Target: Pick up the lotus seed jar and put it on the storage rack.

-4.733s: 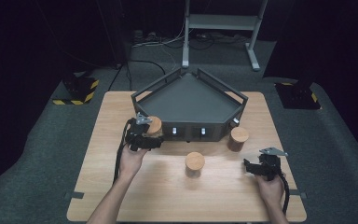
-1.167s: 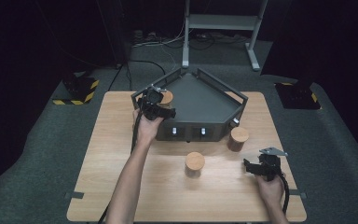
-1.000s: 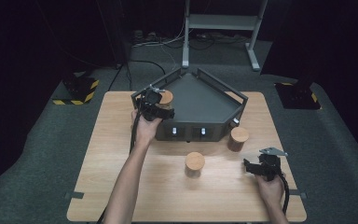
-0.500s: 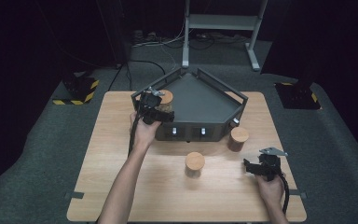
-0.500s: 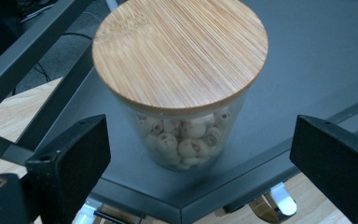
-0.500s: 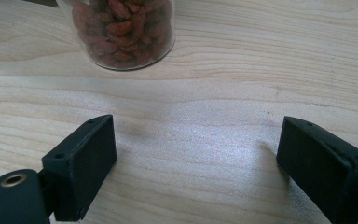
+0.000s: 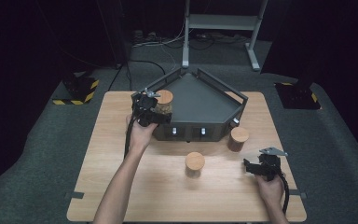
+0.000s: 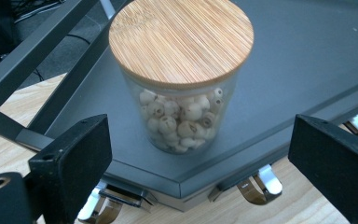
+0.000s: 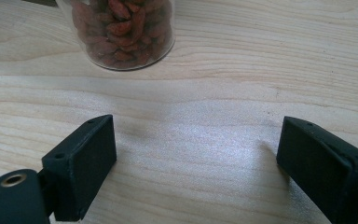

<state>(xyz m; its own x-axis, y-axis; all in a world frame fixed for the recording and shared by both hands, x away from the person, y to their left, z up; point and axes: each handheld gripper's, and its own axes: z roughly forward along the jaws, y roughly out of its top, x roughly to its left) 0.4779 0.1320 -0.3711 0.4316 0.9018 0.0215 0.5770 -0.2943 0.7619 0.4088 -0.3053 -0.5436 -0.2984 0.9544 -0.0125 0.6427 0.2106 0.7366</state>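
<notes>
Left gripper view: jar of pale seeds (image 8: 181, 84) stands free on the dark tray (image 8: 307, 60), left gripper (image 8: 214, 158) fingers wide; right gripper (image 9: 196, 158) fingers wide over the worktop (image 9: 223, 107).

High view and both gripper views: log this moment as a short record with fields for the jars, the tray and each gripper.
jar on tray: glass jar with bamboo lid and pale round seeds, upright at the near left corner of the dark grey metal tray
left gripper: open, jaws apart from this jar
right gripper: open above the wooden table
jars on table: centre jar; right jar
</notes>
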